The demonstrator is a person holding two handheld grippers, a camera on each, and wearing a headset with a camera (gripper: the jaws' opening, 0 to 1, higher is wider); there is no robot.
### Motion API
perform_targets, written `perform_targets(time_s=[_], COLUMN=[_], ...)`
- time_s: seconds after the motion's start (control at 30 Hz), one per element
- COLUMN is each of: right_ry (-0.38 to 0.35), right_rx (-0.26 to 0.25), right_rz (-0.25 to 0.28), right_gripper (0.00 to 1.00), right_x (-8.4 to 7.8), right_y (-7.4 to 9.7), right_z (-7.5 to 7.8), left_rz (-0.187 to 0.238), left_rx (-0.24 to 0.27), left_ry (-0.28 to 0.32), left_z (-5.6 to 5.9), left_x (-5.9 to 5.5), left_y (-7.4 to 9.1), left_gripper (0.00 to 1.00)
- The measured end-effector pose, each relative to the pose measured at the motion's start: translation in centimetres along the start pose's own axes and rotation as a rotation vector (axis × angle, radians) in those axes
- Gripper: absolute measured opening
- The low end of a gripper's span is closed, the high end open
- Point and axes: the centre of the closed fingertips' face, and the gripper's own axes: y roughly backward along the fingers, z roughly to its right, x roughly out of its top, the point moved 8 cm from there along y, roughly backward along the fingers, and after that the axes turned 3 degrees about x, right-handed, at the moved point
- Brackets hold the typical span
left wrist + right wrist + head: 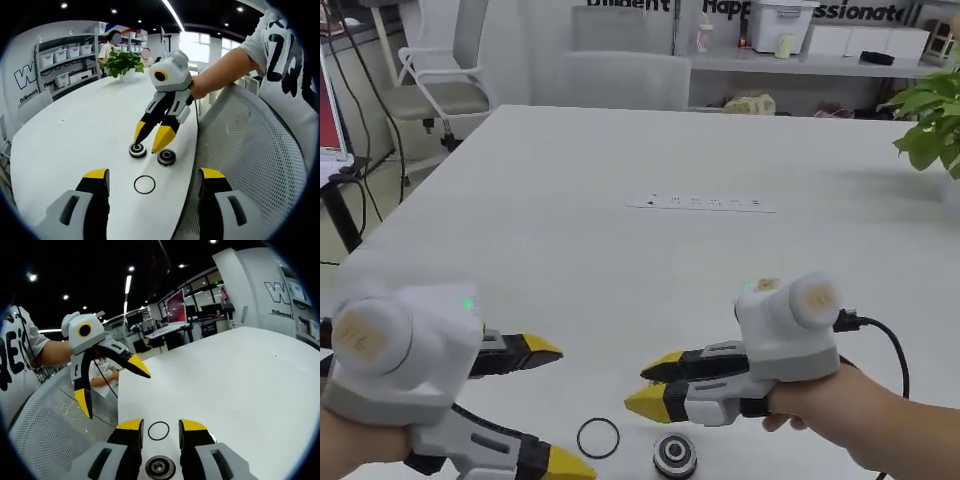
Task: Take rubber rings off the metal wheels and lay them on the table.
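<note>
A loose black rubber ring (pixel 598 438) lies flat on the white table (pixel 620 250) near its front edge. Right of it sits a metal wheel (pixel 674 453) with a dark outer band. The left gripper view has two such wheels (pixel 137 150) (pixel 166 157) side by side beyond the ring (pixel 144 184). My left gripper (pixel 550 408) hovers with its jaws spread wide around nothing. My right gripper (pixel 648 387) is open a little, tips pointing down at the wheels; one wheel (pixel 160 467) lies just below its jaws, the ring (pixel 158 430) just ahead.
A white power strip (pixel 700 203) lies flat mid-table. A green plant (pixel 930 125) stands at the far right edge. Grey chairs (pixel 625 80) stand behind the table, and a mesh chair (pixel 250 150) sits close to the near edge.
</note>
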Motion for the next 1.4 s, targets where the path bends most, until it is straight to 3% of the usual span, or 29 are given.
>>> perform_targets(time_s=[0.27, 0.53, 0.77, 0.9, 1.4], right_ry=[-0.002, 0.012, 0.043, 0.077, 0.119], right_rx=[-0.014, -0.03, -0.015, -0.003, 0.006], right_rz=[0.026, 0.006, -0.017, -0.055, -0.142], right_gripper=[0.29, 0.31, 0.33, 0.34, 0.33], right_x=[-0.5, -1.4, -2.2, -3.0, -5.5], right_y=[2.5, 3.9, 4.1, 3.9, 3.8], right_z=[0.3, 0.4, 0.2, 0.1, 1.0], left_rz=[0.002, 0.011, 0.002, -0.001, -0.061], left_rx=[-0.019, -0.044, -0.064, -0.074, -0.148], left_ry=[-0.023, -0.015, -0.044, -0.046, -0.073], left_z=[0.2, 0.2, 0.3, 0.1, 0.7], left_x=[1.1, 1.8, 2.1, 2.2, 1.2], left_y=[-1.0, -2.1, -3.4, -4.0, -6.8], left_gripper=[0.68, 0.67, 0.63, 0.59, 0.5])
